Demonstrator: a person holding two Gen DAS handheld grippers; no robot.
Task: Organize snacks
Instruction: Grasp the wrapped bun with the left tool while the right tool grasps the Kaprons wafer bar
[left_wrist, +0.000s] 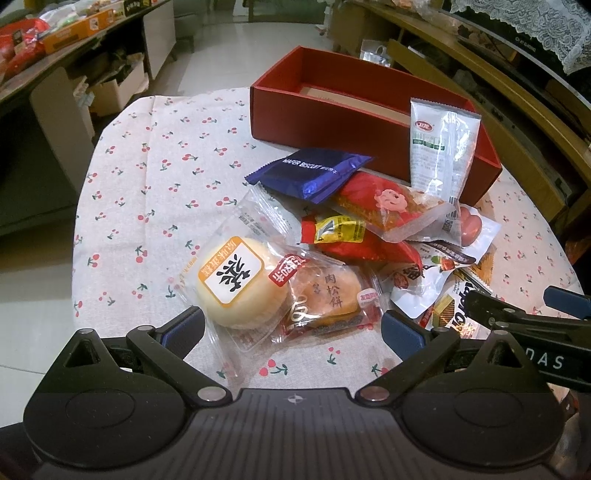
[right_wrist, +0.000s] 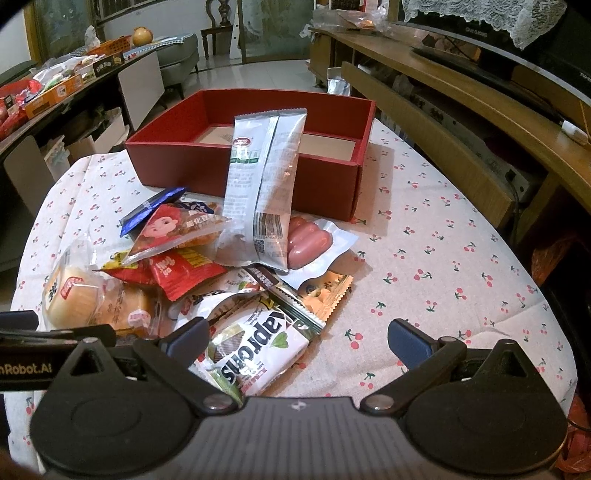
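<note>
Heaped just before the red box (right_wrist: 258, 177): snack packets (right_wrist: 207, 266), likely light, crinkly, slippery; soft bun (left_wrist: 236, 280) best pinched by its sealed edge. Beyond the heap, left gripper (left_wrist: 291, 326) and right gripper (right_wrist: 297, 338) both spread wide, empty.

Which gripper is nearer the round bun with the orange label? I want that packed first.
Left. The left gripper is open right in front of the bun; the right gripper hovers over packets to the bun's right.
</note>
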